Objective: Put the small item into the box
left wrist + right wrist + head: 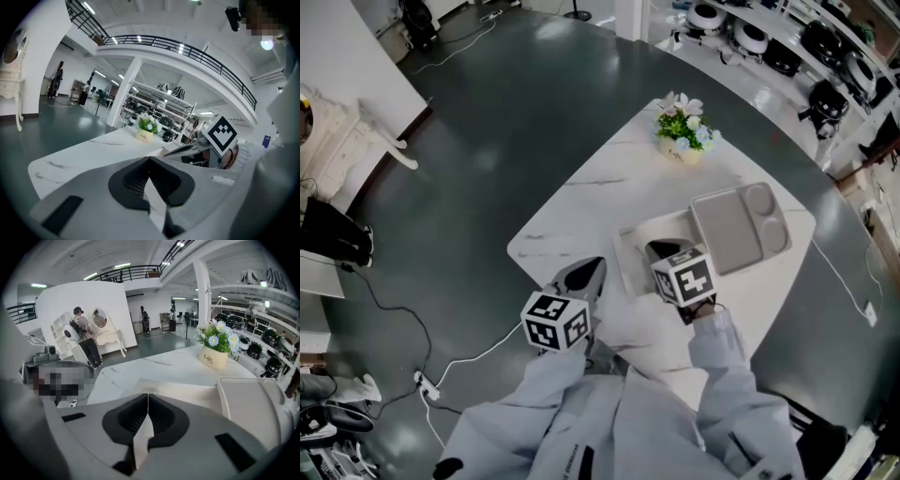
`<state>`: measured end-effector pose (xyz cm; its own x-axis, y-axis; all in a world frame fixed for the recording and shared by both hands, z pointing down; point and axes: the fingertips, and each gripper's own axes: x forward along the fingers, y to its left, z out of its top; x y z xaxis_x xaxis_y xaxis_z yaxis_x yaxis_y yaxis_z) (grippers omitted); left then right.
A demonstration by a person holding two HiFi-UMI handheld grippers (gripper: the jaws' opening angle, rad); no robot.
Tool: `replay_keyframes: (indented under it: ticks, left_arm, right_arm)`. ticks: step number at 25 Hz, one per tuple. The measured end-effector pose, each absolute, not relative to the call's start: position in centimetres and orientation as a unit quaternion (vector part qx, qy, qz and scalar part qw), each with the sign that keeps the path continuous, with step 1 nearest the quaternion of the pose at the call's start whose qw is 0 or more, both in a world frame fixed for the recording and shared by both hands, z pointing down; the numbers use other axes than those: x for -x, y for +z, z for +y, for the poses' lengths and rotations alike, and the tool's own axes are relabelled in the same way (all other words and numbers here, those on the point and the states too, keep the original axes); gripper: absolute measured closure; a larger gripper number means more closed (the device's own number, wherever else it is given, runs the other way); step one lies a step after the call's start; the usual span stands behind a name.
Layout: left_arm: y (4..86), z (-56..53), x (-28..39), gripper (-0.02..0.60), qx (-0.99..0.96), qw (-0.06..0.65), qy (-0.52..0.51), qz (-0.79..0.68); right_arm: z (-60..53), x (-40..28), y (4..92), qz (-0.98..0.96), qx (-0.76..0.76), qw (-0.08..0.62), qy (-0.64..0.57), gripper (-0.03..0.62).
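Observation:
My left gripper (pixel 587 274) (pixel 150 161) hovers over the near part of the white marble table (pixel 581 202), its jaws shut with nothing between them. My right gripper (pixel 664 251) (pixel 148 397) is shut and empty too, held over a flat white box (pixel 628 255) (pixel 187 391) at the table's middle. A grey compartment tray (pixel 741 225) (pixel 251 406) lies against the box's right side. No small item shows in any view. The right gripper's marker cube (pixel 220 133) appears in the left gripper view.
A pot of flowers (pixel 682 131) (pixel 213 350) (pixel 147 130) stands at the table's far end. Cables run over the dark floor (pixel 487 112) to the left. Shelves with helmets line the right wall. People stand by a white dresser (pixel 101 336) in the distance.

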<state>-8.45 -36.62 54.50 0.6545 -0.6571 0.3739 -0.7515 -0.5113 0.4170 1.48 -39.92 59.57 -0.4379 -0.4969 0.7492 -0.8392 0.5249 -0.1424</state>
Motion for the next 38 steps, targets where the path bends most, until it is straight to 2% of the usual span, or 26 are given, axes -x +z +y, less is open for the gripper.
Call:
replay_keyframes:
  ticks: [21, 28, 38]
  left_arm:
    - [42.6, -35.6, 10.3, 0.584, -0.902, 0.137, 0.016, -0.410]
    - [39.7, -35.2, 11.1, 0.584, -0.900, 0.103, -0.002, -0.423]
    - [37.9, -34.8, 12.7, 0.584, -0.890, 0.077, -0.021, -0.448]
  right_arm:
    - [-37.0, -3.4, 45.2, -0.862, -0.482, 0.047, 0.152, 0.602]
    - [-36.1, -5.0, 41.7, -0.854, -0.504, -0.001, 0.132, 0.602]
    - [-35.1, -6.9, 39.1, -0.841, -0.530, -0.034, 0.108, 0.603]
